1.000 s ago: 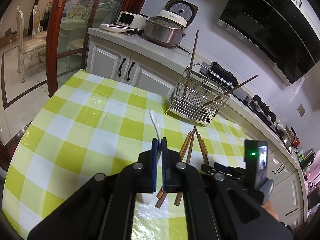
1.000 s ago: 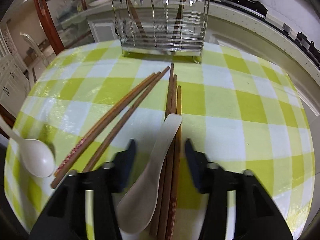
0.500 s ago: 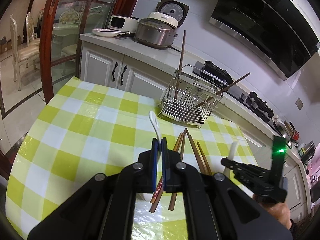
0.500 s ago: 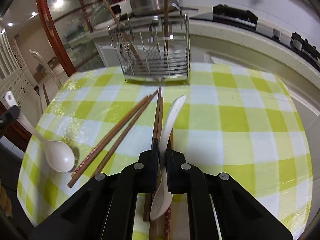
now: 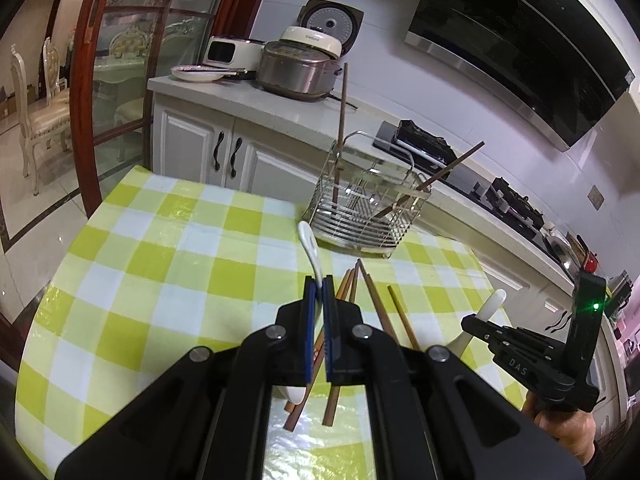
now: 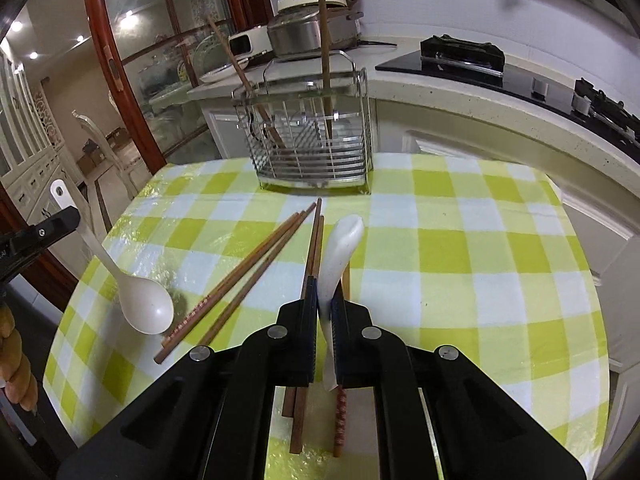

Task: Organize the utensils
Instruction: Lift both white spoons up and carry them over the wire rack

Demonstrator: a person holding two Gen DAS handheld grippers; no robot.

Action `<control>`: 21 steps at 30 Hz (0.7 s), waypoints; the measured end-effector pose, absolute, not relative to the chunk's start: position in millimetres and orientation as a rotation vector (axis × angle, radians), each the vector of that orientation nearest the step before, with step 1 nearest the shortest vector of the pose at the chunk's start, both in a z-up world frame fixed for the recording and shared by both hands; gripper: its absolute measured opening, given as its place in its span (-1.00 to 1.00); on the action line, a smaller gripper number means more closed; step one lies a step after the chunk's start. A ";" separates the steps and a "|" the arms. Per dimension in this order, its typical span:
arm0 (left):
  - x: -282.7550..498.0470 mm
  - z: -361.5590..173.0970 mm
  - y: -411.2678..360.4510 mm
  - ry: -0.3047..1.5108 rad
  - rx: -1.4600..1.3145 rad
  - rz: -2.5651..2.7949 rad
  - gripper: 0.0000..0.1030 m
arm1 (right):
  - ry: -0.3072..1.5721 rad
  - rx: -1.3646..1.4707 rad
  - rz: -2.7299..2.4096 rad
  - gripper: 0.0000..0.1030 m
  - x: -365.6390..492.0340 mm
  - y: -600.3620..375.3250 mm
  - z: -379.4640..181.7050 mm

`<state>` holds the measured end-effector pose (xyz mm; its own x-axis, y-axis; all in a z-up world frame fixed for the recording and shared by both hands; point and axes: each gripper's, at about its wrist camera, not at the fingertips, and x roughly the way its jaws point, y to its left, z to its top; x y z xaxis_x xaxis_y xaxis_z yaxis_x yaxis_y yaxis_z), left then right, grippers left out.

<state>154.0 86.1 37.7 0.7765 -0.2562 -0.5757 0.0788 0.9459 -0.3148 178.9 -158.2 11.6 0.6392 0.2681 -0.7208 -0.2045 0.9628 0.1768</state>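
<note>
White ceramic spoons, one per gripper. Left gripper (image 5: 319, 280) has its jaws closed narrow on the left spoon (image 5: 310, 246), gripped on the handle, handle tip pointing up-frame toward the wire rack (image 5: 366, 208); bowl hangs below the jaws, lifted off the table (image 5: 168, 264). Right gripper (image 6: 325, 294) likewise clamped narrow on the right spoon (image 6: 340, 248), handle end forward, long axis running straight up-frame at the rack.

Rack sits at the far table edge, upper centre in both views, with two chopsticks (image 6: 325, 52) already standing in it. Loose chopsticks (image 6: 240, 280) lie flat on the check cloth, tips fanned toward the rack, directly under and left of the right jaws.

Key relation: in the right wrist view the rack is dead ahead along the spoon's axis, nothing between. In the left view it sits up and slightly right of the jaws. Judging by that, the right hand has the straighter line in.

Next move likely needs each spoon tipped near vertical to drop through the rack's top opening. Risk: clipping the standing chopsticks.
</note>
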 end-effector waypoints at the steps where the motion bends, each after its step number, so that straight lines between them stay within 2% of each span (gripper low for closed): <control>1: 156.2 39.2 85.5 0.657 -0.280 -0.187 -0.93 | 0.826 0.080 0.274 -0.85 180.9 -158.1 17.3; 21: 227.5 126.6 50.4 0.506 -0.183 -0.235 -0.93 | 0.612 0.038 0.195 -0.85 264.0 -188.9 134.1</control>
